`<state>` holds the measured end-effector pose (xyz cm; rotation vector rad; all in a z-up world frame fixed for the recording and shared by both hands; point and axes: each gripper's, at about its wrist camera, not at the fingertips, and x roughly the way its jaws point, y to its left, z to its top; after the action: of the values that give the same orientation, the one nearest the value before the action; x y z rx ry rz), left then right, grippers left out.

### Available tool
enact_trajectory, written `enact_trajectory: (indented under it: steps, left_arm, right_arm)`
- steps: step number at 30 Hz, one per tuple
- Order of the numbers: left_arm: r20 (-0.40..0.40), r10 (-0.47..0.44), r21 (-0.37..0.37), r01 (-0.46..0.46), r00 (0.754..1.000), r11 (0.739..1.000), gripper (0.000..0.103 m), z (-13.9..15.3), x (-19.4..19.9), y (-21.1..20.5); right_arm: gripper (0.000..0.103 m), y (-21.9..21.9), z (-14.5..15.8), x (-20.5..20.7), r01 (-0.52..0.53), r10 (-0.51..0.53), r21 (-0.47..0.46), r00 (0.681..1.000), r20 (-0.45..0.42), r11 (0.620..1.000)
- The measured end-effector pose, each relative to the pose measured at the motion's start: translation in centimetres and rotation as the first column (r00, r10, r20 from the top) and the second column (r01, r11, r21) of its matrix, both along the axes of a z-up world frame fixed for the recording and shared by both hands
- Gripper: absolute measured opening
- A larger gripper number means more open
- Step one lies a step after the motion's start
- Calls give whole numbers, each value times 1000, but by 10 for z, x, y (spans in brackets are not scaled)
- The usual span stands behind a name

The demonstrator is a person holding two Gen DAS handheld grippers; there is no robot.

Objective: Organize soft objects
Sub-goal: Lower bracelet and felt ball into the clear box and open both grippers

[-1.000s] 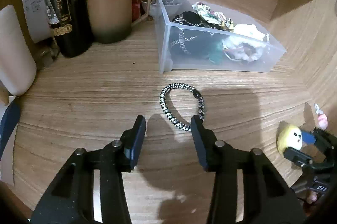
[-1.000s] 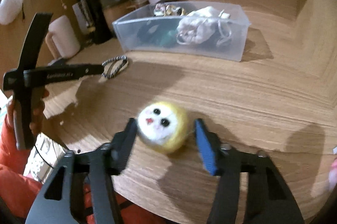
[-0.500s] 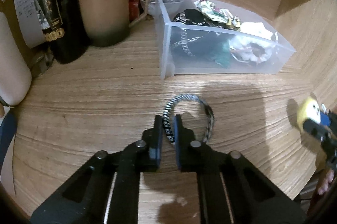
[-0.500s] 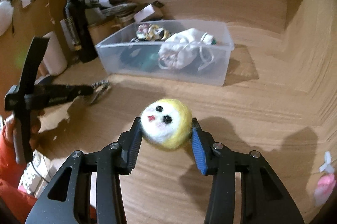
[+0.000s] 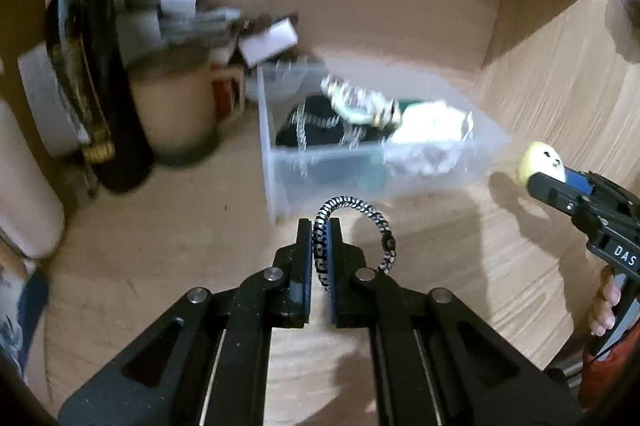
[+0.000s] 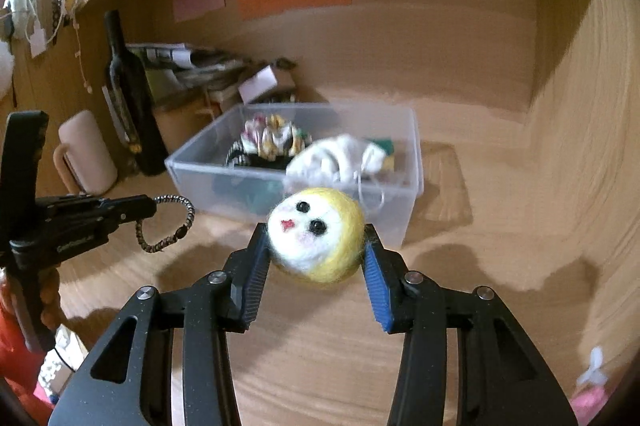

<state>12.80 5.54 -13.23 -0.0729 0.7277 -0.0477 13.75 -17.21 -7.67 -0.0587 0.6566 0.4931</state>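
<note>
Carrying both loads now: left tongs (image 5: 320, 232), wide a second ago, are clamped on the braided band (image 5: 352, 226) lifted off the bench (image 5: 160, 246) at frame centre, right tongs (image 6: 316, 258) pinching the felt ball (image 6: 316, 234), clear bin (image 6: 400, 226) just behind, so drop-off looks next.

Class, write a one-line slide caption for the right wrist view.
Right gripper clamps a yellow felt head before the clear bin.
</note>
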Motion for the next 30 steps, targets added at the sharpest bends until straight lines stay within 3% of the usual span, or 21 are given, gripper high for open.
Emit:
enact_trajectory:
  steps: [8, 17, 22, 30]
  left_arm:
    - [127, -11, 35, 7, 992, 999, 6, 44, 12, -13]
    - [188, -12, 20, 9, 982, 1000, 6, 70, 36, -12]
    - [184, -15, 1, 15, 983, 1000, 6, 72, 52, -10]
    - [98, -16, -30, 19, 995, 999, 6, 48, 83, -5]
  right_arm:
    - [41, 9, 29, 14, -13, 12, 8, 997, 81, 1000]
    - [41, 28, 48, 36, -43, 42, 3, 991, 127, 999]
    - [41, 47, 41, 52, -62, 63, -22, 993, 103, 998]
    - [41, 71, 8, 86, -92, 92, -68, 996, -3, 993]
